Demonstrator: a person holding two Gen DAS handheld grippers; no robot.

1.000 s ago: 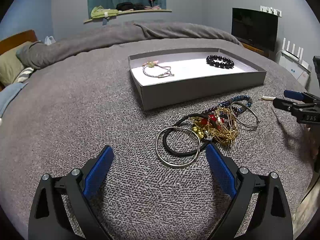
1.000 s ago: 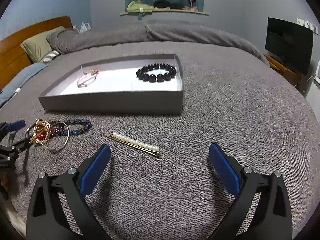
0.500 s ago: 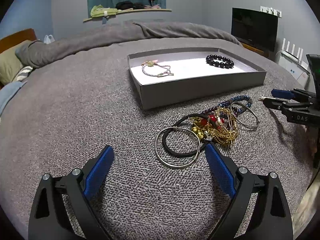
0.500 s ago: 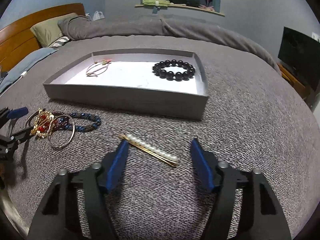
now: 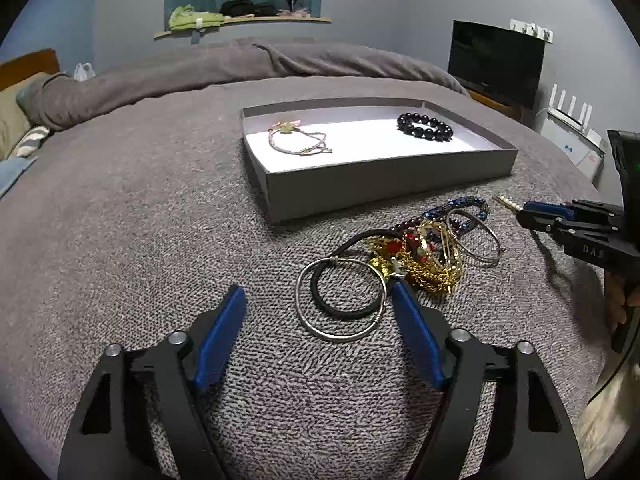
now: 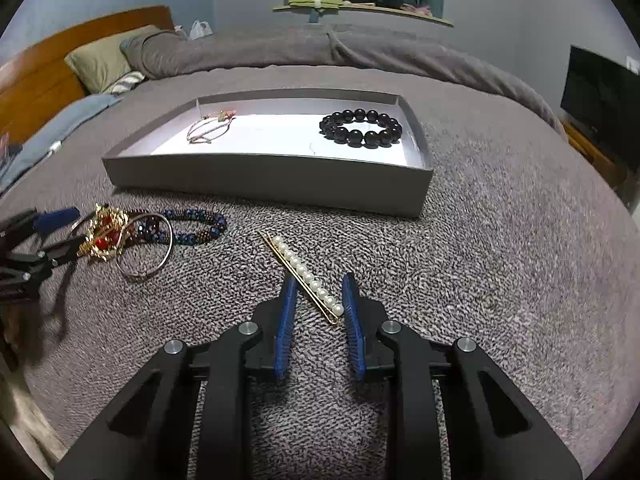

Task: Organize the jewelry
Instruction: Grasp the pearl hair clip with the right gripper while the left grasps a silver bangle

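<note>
A grey tray (image 5: 384,172) (image 6: 264,178) on the bed holds a black bead bracelet (image 5: 425,127) (image 6: 362,127) and a thin cord bracelet (image 5: 298,140) (image 6: 209,128). A pile of jewelry (image 5: 420,256) (image 6: 120,236) lies in front of it, with a silver bangle around a black hair tie (image 5: 342,300). My left gripper (image 5: 318,300) is open, low over the bed just before the bangle. A pearl hair clip (image 6: 306,274) lies on the blanket. My right gripper (image 6: 318,284) is half closed, its blue pads on either side of the clip's near end, not touching it.
The grey knitted blanket (image 5: 140,220) covers the bed. A dark TV (image 5: 496,60) and a white router (image 5: 568,120) stand to the right. Pillows and a wooden headboard (image 6: 60,64) are at the left. A shelf with clothes (image 6: 352,0) is on the far wall.
My right gripper moved forward and down over the pearl clip and its jaws narrowed from wide open to half closed. The left gripper moved a little closer to the bangle.
</note>
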